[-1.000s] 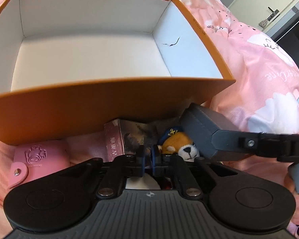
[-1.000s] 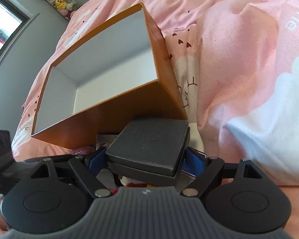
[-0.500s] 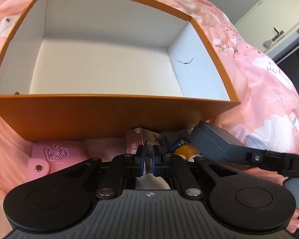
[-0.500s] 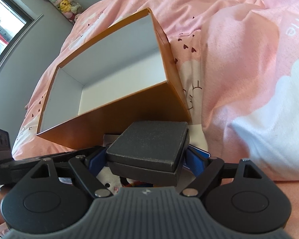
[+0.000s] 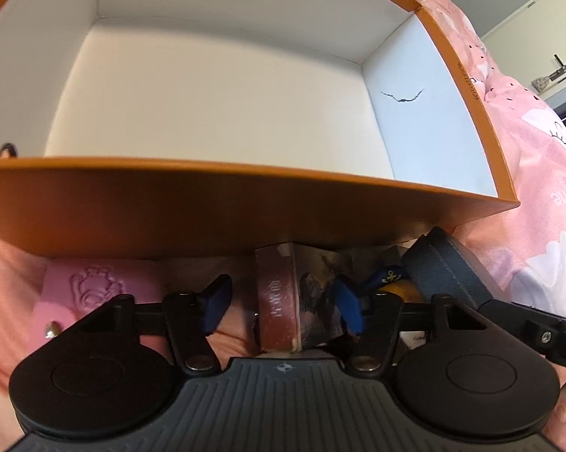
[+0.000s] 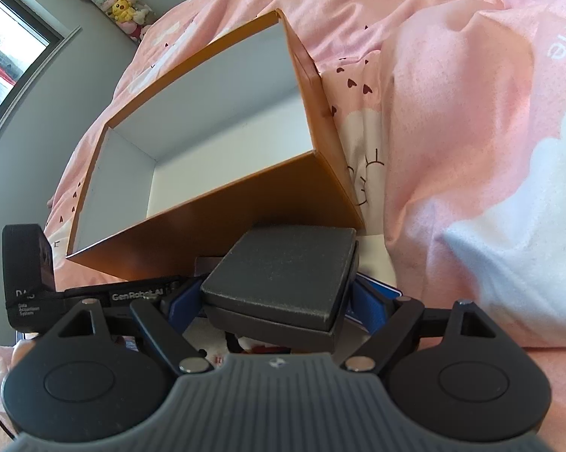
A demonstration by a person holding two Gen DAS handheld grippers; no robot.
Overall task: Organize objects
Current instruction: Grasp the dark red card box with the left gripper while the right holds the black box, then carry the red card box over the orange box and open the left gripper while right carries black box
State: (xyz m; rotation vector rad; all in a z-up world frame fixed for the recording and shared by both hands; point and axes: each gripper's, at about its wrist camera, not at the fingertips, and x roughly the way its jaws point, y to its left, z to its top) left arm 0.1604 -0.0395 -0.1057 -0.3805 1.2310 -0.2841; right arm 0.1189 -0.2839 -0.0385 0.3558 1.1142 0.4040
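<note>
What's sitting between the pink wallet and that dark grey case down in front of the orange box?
In the left wrist view, a small reddish picture box stands between the pink wallet and the grey case, with a plush toy peeking beside the case.

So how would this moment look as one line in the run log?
left tongs: opening around small carton | right tongs: gripping dark case | orange box: empty

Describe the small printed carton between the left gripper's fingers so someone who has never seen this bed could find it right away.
Start at the big open orange cardboard box with the white inside, on the pink bedspread. Just in front of its near wall stands a small upright carton, between the opening jaws of the left gripper, not yet gripped. Unlike the flat pink wallet and the dark grey case beside it, it has a maroon side with pale lettering.
</note>
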